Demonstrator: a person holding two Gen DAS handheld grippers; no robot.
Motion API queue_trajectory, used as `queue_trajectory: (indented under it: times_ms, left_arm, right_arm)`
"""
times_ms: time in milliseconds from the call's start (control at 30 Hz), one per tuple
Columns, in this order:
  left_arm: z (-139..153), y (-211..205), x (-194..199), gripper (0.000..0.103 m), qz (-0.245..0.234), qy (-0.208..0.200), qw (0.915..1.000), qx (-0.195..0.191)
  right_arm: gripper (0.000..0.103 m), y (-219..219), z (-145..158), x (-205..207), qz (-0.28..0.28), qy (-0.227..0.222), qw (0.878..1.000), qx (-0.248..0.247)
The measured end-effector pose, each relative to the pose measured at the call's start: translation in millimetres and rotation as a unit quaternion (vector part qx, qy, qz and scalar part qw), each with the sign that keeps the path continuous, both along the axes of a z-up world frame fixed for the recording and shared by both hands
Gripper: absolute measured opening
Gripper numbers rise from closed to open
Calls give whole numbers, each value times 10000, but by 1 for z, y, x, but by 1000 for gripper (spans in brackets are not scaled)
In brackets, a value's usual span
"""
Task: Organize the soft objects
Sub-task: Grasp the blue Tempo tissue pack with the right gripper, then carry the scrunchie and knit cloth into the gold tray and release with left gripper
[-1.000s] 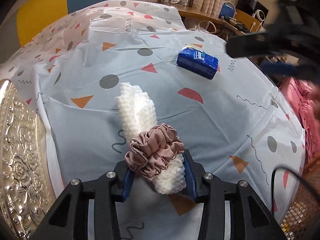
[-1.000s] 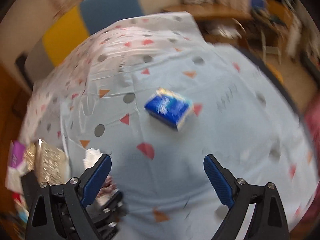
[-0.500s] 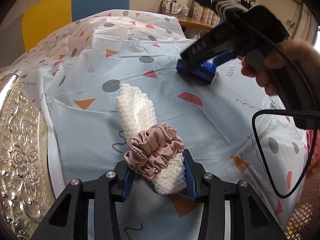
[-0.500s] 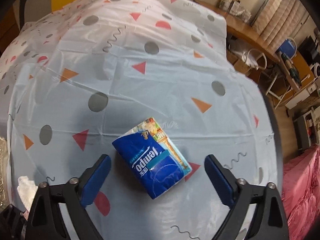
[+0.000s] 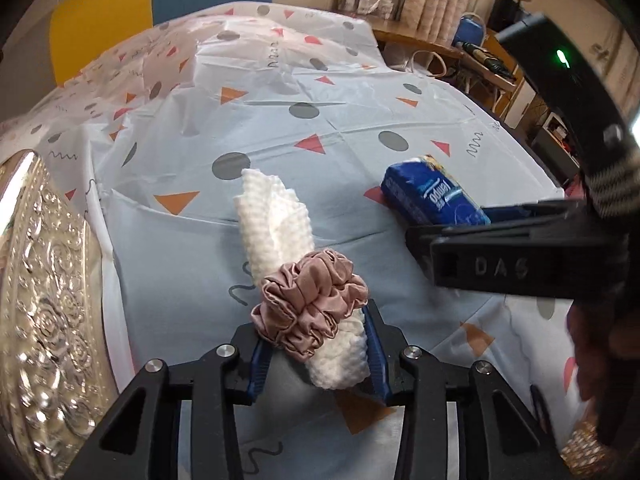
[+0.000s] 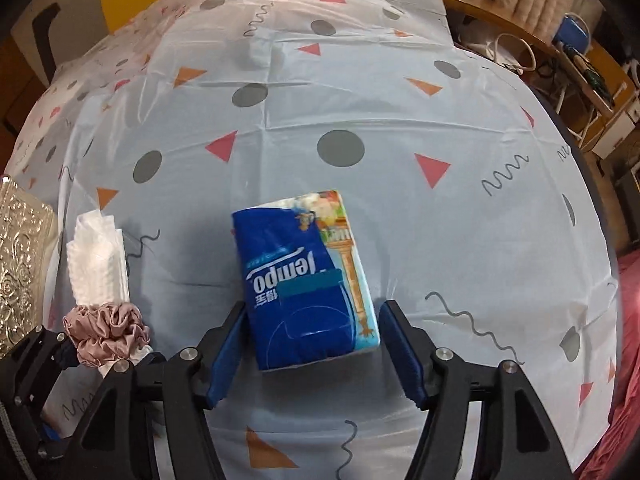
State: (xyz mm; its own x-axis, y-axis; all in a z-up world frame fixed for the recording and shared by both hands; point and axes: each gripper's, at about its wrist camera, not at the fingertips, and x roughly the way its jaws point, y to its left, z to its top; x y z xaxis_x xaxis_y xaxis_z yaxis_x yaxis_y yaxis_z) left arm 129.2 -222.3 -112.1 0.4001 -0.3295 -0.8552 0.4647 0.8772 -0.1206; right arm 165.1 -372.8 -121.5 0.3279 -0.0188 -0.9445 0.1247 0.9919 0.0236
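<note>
My left gripper [image 5: 316,354] is shut on a rolled white knit cloth [image 5: 272,216] that has a pink satin scrunchie [image 5: 310,304] wrapped around it; the bundle lies on the patterned tablecloth. The bundle also shows in the right wrist view, cloth [image 6: 98,256] and scrunchie [image 6: 106,330], at the lower left. A blue Tempo tissue pack [image 6: 306,280] lies on the cloth. My right gripper [image 6: 310,356] is open, its jaws on either side of the pack's near end, with a small gap at each side. The pack also shows in the left wrist view [image 5: 432,200].
An embossed silver tray [image 5: 36,320] lies at the left edge, also in the right wrist view [image 6: 20,264]. The light blue tablecloth [image 6: 360,80] with triangles and dots covers the table. A wooden desk with clutter [image 5: 440,44] stands behind.
My right gripper has come down and forward over the tissue pack, so that its open jaws now straddle it. My left gripper has stayed shut on the cloth bundle.
</note>
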Motion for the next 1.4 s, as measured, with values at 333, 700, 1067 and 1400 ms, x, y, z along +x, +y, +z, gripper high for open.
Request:
queue_trajectory:
  times_ms: [333, 700, 1067, 1400]
  left_arm:
    - [81, -1, 16, 41, 11, -468, 9982, -365]
    - [130, 38, 67, 41, 479, -441, 9973, -343]
    - [193, 214, 144, 41, 2268, -924, 9692, -242]
    - [152, 397, 105, 41, 3772, -812, 9225, 58]
  right_arm:
    - [67, -8, 1, -2, 151, -213, 9995, 160]
    - [72, -20, 3, 2, -34, -403, 9989, 250]
    - [72, -2, -1, -5, 196, -429, 9988, -106]
    - [72, 7, 1, -11, 234, -461, 9984, -211]
